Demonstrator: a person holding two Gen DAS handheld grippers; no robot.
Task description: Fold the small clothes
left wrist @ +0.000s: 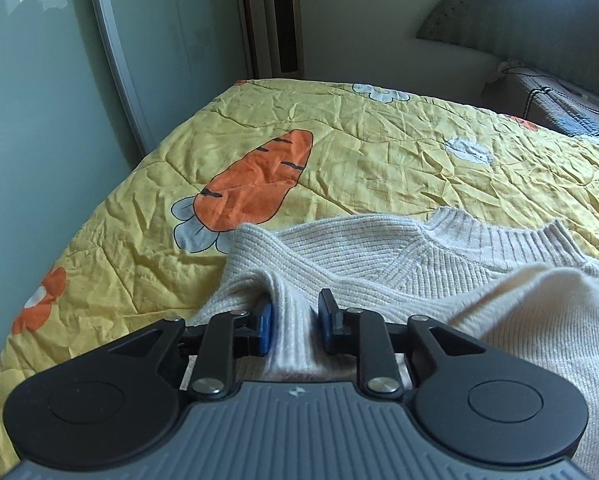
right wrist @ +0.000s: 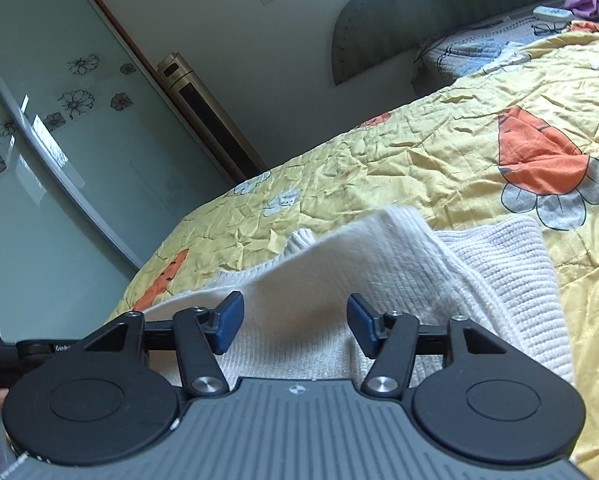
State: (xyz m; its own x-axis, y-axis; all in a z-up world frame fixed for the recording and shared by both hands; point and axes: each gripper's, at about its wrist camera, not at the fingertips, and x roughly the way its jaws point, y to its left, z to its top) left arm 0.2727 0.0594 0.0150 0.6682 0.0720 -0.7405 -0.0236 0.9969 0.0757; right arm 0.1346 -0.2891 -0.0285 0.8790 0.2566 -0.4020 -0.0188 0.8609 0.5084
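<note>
We find the cream ribbed knit sweater (left wrist: 379, 256) lying on the yellow carrot-print quilt (left wrist: 339, 152). Left gripper (left wrist: 295, 320) loosely straddles a fold; right gripper (right wrist: 295, 320) released. Soft, limp, stretchy: grasp hems.

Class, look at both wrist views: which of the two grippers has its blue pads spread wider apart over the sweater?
The right gripper: its pads stand far apart over the cream sweater. The left gripper leaves only a narrow gap, filled by a ridge of knit.
</note>
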